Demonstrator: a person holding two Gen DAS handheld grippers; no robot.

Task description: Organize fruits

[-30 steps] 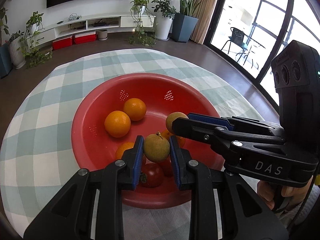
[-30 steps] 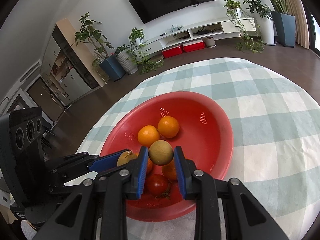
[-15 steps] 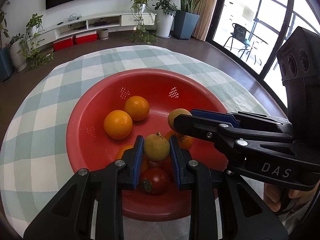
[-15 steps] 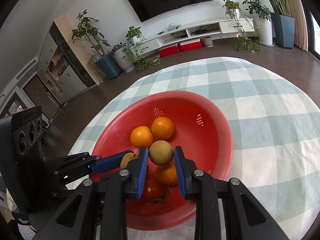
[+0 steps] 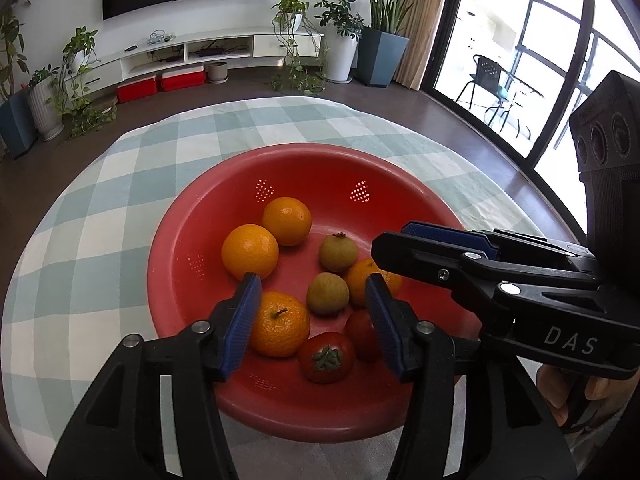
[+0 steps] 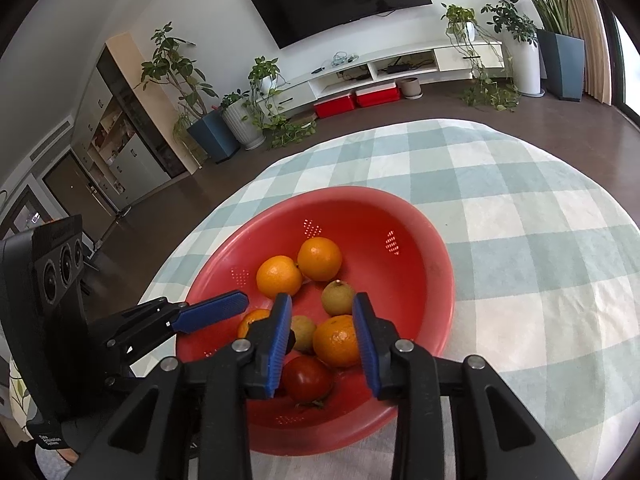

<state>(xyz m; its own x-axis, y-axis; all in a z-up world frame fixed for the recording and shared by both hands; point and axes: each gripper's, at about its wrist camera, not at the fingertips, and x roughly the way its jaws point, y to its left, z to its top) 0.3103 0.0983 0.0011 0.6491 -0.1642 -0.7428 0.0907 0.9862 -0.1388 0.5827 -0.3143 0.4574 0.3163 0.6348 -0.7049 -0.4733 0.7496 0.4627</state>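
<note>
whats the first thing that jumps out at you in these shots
The wide red plastic colander bowl sits on the round green-and-white checked tablecloth, holding bright oranges, two brownish-green round fruits and red tomatoes. Both black tongs with blue pads, left and right, hang open and empty just above the fruit.

left claw (image 5: pixel 312 316) — spread wide, empty | right claw (image 6: pixel 322 336) — spread wide (side by side)

Both wrist views close above, angled down, sharing red bowl (image 5: pixel 188 240).
</note>
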